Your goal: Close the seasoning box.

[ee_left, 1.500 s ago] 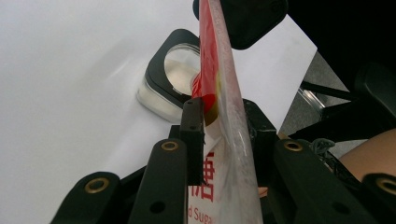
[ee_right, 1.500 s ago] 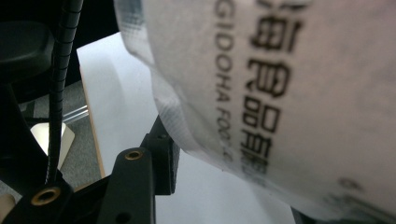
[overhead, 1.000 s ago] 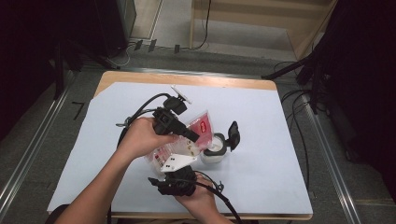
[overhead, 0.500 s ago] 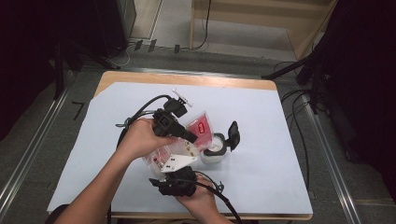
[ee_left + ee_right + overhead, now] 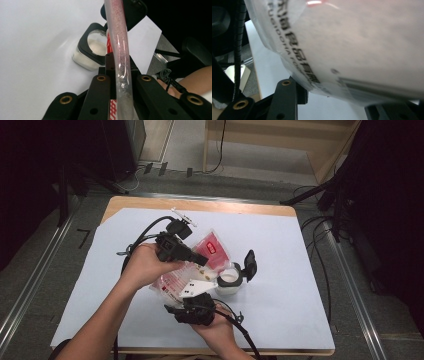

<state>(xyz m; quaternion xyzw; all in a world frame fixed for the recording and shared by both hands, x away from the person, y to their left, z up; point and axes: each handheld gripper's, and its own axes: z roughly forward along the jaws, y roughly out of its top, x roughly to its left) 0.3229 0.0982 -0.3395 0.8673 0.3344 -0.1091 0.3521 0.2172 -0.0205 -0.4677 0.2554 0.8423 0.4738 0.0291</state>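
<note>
Pouch (image 5: 200, 265) held above the worktop (image 5: 280, 250), partly hidden by both hands; its print is blurred in the right gripper view. Left claw (image 5: 120, 82) has just closed, clenched on the pouch's thin edge. Right claw (image 5: 196, 301) grips its lower part. Open jar (image 5: 228, 280) stands just beside.

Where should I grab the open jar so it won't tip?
Take the jar by its clear body below the black rim, coming from the right side of the high view: its flip lid stands open there above, and the pouch crowds its left.
</note>
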